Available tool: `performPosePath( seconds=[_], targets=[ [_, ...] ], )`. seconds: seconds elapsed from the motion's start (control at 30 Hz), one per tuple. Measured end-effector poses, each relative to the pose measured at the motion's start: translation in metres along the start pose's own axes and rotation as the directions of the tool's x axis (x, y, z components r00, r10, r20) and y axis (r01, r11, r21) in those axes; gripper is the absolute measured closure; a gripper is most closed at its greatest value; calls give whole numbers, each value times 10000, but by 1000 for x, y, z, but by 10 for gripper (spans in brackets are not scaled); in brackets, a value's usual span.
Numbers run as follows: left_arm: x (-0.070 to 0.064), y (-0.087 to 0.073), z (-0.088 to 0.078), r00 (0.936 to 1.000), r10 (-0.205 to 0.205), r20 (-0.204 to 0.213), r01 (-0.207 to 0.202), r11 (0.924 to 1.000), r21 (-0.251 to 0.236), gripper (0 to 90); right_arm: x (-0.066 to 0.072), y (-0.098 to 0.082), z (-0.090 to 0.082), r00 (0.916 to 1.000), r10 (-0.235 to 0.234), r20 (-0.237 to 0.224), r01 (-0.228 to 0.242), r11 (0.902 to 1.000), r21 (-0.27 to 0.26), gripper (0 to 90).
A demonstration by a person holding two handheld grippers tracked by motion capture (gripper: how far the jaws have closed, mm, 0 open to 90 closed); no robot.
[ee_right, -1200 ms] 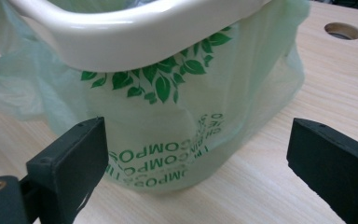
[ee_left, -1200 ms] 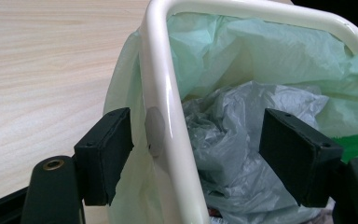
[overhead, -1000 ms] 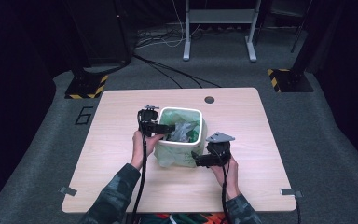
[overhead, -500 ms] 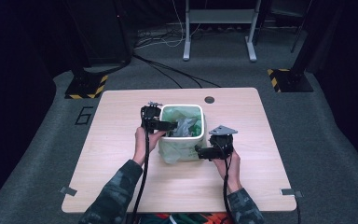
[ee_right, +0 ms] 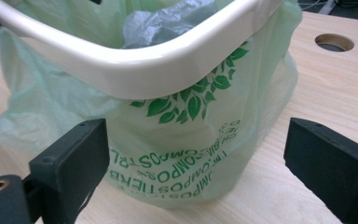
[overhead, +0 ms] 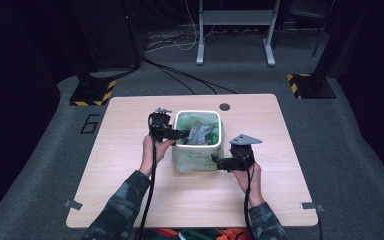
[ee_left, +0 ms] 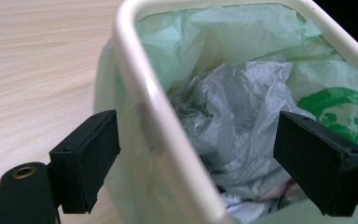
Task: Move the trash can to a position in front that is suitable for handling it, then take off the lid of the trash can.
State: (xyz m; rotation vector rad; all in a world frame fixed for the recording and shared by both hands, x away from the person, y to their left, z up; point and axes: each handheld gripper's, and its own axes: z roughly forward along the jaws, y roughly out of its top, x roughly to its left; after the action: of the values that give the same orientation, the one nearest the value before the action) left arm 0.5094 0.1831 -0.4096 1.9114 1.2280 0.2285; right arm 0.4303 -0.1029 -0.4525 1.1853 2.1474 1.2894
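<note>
Though bag-draped — white bin (overhead: 198, 136), crumpled-full

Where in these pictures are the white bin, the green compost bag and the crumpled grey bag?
white bin (ee_right: 135, 65), right gripper view, on its near rim.
green compost bag (ee_right: 182, 154), right gripper view, on its printed side.
crumpled grey bag (ee_left: 242, 107), left gripper view, on its creased middle.

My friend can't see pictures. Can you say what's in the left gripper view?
A white plastic bin rim runs between the left gripper's two open black jaws, one jaw outside, one inside. The bin is lined with a pale green plastic bag and holds crumpled grey plastic. It stands on a light wooden table.
</note>
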Motion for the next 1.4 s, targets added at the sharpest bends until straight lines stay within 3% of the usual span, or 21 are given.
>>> performPosePath(
  seconds=[0.13, 0.3, 0.37, 0.5, 0.7, 0.83, 0.93, 1.1, 1.2, 1.4],
  targets=[
    [10, -9, -22, 9995, -206, 245, 219, 9983, -531, 111, -2, -1, -13, 9996, 211, -169, -215, 9995, -245, 56],
    [18, -17, -36, 9987, -411, 307, 439, 9943, -973, 98, -6, 2, -26, 9996, 221, -180, -230, 9985, -493, 30],
    [22, -19, -41, 9988, -388, 294, 418, 9929, -1112, 78, -8, 4, -30, 9994, 193, -294, -205, 9989, -419, 13],
    [26, -23, -49, 9995, 105, 300, -68, 9929, -1183, 30, -14, 6, -34, 9988, 345, -353, -357, 9987, -352, 3],
    [25, -24, -50, 9989, 58, 460, -12, 9950, -1001, 24, -21, 8, -33, 9978, 568, -337, -564, 9983, 112, 0],
    [24, -23, -49, 9973, -90, 730, 168, 9941, -1072, 48, -21, 10, -33, 9985, 473, -276, -469, 9988, 137, 21],
    [23, -19, -48, 9976, -62, 692, 138, 9938, -1106, 64, -21, 15, -33, 9989, 373, -275, -369, 9992, 132, 45],
    [21, -12, -45, 9976, 24, 685, 53, 9938, -1110, 117, -24, 25, -34, 9990, 312, -326, -309, 9995, 87, 78],
    [19, -6, -38, 9981, 201, 586, -150, 9961, -867, 175, -24, 40, -34, 9989, 78, -460, -73, 9999, 110, 136],
    [17, 1, -26, 9980, 240, 588, -204, 9979, -619, 224, -26, 62, -23, 9977, -79, -673, 103, 9993, 352, 173]
  ],
)
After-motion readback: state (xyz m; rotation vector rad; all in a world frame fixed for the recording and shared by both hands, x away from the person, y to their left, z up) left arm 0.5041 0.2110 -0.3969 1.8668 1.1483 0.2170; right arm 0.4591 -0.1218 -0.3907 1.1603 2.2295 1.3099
